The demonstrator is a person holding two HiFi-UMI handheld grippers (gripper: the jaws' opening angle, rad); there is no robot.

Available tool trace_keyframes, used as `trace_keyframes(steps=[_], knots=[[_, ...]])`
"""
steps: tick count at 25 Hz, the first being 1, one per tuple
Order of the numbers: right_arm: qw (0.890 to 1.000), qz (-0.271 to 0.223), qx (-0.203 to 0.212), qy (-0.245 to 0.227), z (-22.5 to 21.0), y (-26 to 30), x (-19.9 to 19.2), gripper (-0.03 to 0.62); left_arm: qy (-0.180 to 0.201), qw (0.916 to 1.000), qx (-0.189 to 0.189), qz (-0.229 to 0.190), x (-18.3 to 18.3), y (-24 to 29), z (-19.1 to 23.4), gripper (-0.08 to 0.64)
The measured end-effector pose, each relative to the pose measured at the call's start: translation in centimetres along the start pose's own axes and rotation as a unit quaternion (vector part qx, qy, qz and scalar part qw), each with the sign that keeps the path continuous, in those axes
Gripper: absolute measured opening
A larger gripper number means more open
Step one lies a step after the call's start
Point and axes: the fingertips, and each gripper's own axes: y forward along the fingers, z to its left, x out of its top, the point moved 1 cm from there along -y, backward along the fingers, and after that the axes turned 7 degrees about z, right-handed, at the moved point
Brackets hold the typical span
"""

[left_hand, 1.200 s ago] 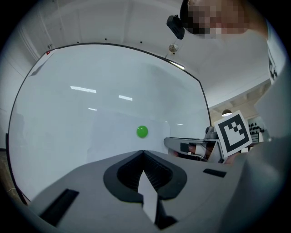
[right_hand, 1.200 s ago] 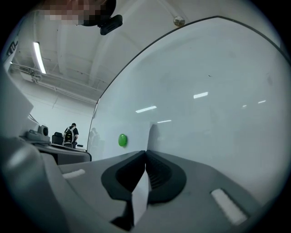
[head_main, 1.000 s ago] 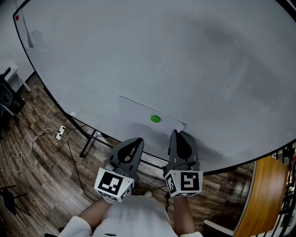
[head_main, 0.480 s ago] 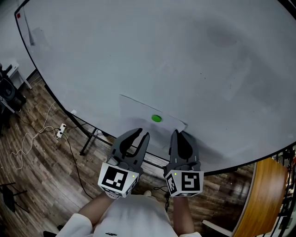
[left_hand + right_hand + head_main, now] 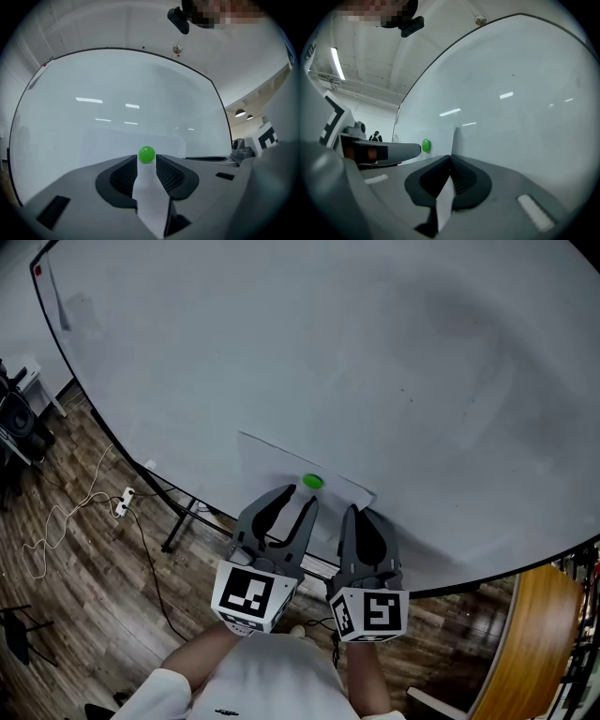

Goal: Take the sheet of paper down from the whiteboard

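Note:
A white sheet of paper (image 5: 277, 470) lies flat on the big whiteboard (image 5: 328, 352), pinned near its lower edge by a round green magnet (image 5: 312, 482). My left gripper (image 5: 296, 495) points at the magnet, its jaws opening with nothing between the pads. In the left gripper view the magnet (image 5: 146, 154) sits just beyond the fingertips of that gripper (image 5: 146, 162), centred on the gap. My right gripper (image 5: 355, 512) is shut on the paper's right edge. The right gripper view shows a white strip of paper (image 5: 445, 199) pinched in its jaws (image 5: 451, 159), and the magnet (image 5: 425, 145) to the left.
The whiteboard stands on a dark frame with a leg (image 5: 178, 529) over a wood floor. A white cable (image 5: 56, 531) and a power strip (image 5: 123, 508) lie at the left. A curved wooden piece of furniture (image 5: 534, 643) is at the lower right. Dark equipment (image 5: 17, 432) stands at the far left.
The left gripper's jaws have gone from shut to open, and it has moved up and right toward the green magnet. The right gripper has stayed put on the paper's edge.

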Motion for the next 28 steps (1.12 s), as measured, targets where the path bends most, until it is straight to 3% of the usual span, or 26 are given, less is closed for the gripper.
trace_keyframes(steps=[17, 28], knots=[[1.000, 0.002, 0.018, -0.005, 0.1, -0.3, 0.2, 0.011, 0.008, 0.9983, 0.058, -0.006, 1.0, 1.8, -0.2, 0.135], [1.000, 0.002, 0.016, -0.008, -0.1, -0.7, 0.2, 0.011, 0.006, 0.9990, 0.043, -0.008, 0.9, 1.7, -0.4, 0.126]])
